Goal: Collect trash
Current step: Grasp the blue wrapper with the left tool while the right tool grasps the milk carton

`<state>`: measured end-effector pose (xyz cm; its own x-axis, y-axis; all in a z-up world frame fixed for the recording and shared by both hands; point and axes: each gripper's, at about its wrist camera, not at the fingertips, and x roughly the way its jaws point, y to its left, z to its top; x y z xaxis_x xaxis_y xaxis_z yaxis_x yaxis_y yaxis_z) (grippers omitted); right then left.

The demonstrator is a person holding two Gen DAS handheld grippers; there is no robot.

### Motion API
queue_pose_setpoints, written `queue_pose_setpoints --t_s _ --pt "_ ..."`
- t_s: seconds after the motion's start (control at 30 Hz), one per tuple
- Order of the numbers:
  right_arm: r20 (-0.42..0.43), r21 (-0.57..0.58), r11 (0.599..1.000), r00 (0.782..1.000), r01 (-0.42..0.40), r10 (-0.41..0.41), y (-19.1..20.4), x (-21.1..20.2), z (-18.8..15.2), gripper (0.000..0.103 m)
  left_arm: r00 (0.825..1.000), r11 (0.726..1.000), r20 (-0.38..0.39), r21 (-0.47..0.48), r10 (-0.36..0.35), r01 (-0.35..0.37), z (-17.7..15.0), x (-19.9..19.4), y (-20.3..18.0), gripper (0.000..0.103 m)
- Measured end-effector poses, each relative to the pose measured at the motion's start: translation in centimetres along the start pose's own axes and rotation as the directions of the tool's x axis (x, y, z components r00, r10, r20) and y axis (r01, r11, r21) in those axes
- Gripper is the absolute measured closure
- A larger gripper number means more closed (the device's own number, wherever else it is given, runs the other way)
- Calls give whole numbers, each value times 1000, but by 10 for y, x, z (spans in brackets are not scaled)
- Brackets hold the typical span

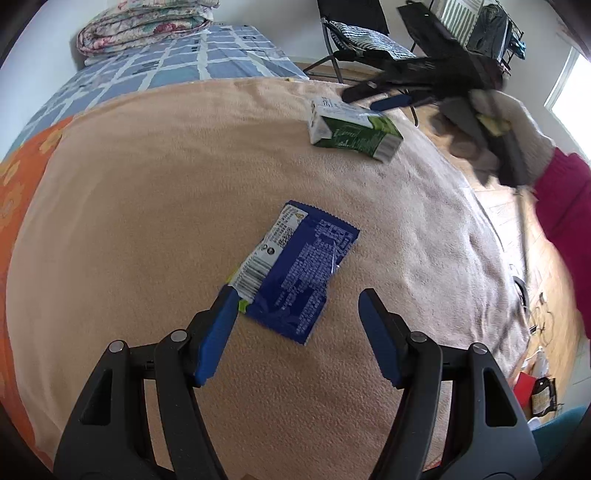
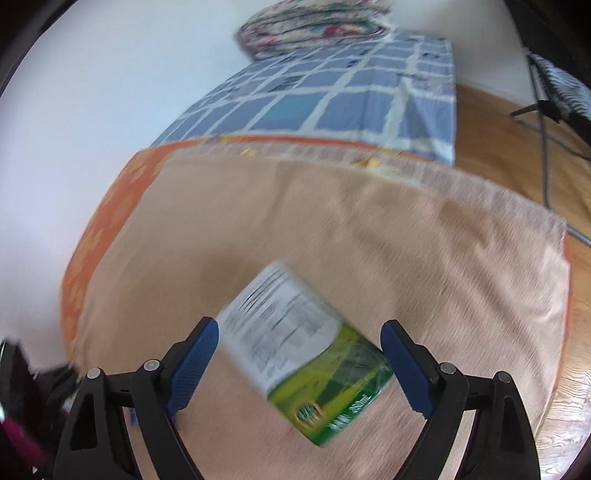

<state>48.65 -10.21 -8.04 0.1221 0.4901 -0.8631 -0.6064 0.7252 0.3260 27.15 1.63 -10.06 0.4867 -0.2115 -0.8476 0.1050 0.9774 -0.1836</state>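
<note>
A flat blue snack wrapper (image 1: 295, 266) lies on the peach blanket (image 1: 147, 206). My left gripper (image 1: 297, 293) hovers over the wrapper's near end, open, with its blue fingers either side and nothing pinched. A green and white drink carton (image 1: 354, 133) lies on its side near the blanket's far right edge. My right gripper (image 2: 300, 324) is open and comes down over the carton (image 2: 306, 362), which sits between its fingers; the picture is blurred and the pads do not press on it. In the left wrist view the right gripper (image 1: 369, 98) shows blurred just behind the carton.
A gloved hand (image 1: 517, 122) and magenta sleeve (image 1: 565, 199) hold the right gripper. Beyond the blanket are a blue checked sheet (image 1: 184, 59), a folded floral quilt (image 1: 144, 26) and a folding chair (image 1: 354, 33). Wooden floor (image 2: 498, 129) with clutter (image 1: 535, 384) lies right.
</note>
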Motion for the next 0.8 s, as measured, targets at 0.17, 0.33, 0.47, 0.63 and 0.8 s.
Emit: queue_pose_setpoints --t_s 0.17,0.33,0.47,0.63,0.8 --pt "-47 -132 990 997 51 -58 32 6 -21 12 999 998 2 44 44 -44 6 11 -4 34" --pt "-20 -175 973 988 150 -156 51 18 -23 12 996 993 -30 85 83 -80 12 30 -4 34" --pt "-22 -174 967 981 187 -193 56 29 -21 15 993 988 -51 118 108 -101 10 42 -5 34" --pt "-38 -147 961 970 232 -240 53 35 -22 36 995 989 -46 118 92 -86 9 42 -5 34" --pt "-28 -121 961 967 247 -252 55 29 -30 37 998 992 -20 105 67 -65 8 34 -8 59"
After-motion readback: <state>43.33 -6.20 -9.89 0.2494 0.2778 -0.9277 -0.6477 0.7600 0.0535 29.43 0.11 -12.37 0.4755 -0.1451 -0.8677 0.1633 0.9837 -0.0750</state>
